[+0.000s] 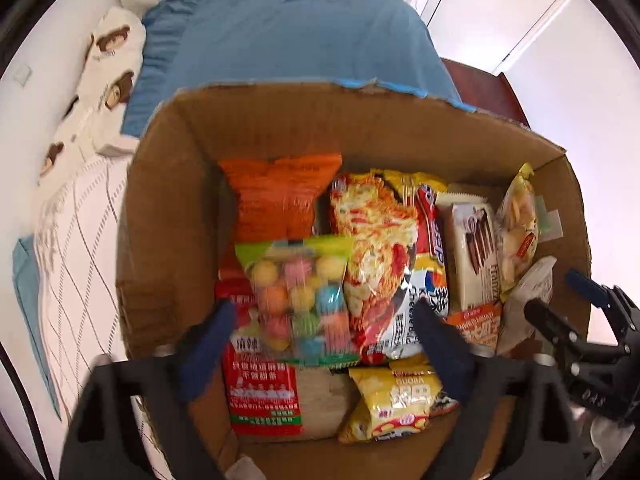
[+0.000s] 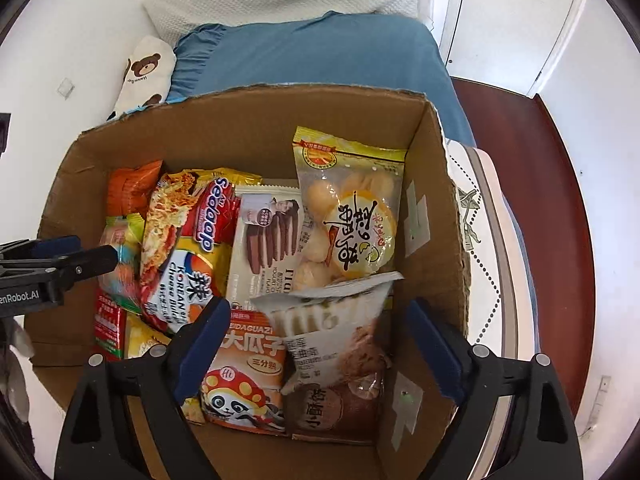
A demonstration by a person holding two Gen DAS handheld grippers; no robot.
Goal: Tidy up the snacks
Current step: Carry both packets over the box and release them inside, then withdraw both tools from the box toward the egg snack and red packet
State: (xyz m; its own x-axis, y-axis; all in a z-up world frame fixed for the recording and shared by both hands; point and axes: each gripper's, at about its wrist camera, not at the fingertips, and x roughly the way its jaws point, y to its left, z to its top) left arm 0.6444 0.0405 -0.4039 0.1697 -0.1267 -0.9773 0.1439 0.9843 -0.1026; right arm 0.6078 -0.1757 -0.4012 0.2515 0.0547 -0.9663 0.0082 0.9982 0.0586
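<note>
A cardboard box (image 1: 256,120) (image 2: 256,120) on a bed holds several snack packs. My left gripper (image 1: 324,324) is open above a clear bag of coloured candy balls (image 1: 300,296), which stands on a red packet (image 1: 260,392). Beside it are a noodle pack (image 1: 376,248), a wafer pack (image 1: 472,248) and a yellow chip bag (image 1: 392,400). My right gripper (image 2: 316,328) is open and empty over a grey-brown pouch (image 2: 340,344) and an orange sunflower seed pack (image 2: 244,368). A yellow cracker bag (image 2: 348,208) leans on the box's right wall.
A blue pillow (image 1: 288,40) (image 2: 312,48) and a bear-print cushion (image 1: 108,68) lie behind the box. A patterned white cover (image 1: 80,240) is at the left. A dark red wooden surface (image 2: 552,200) and a white door are at the right.
</note>
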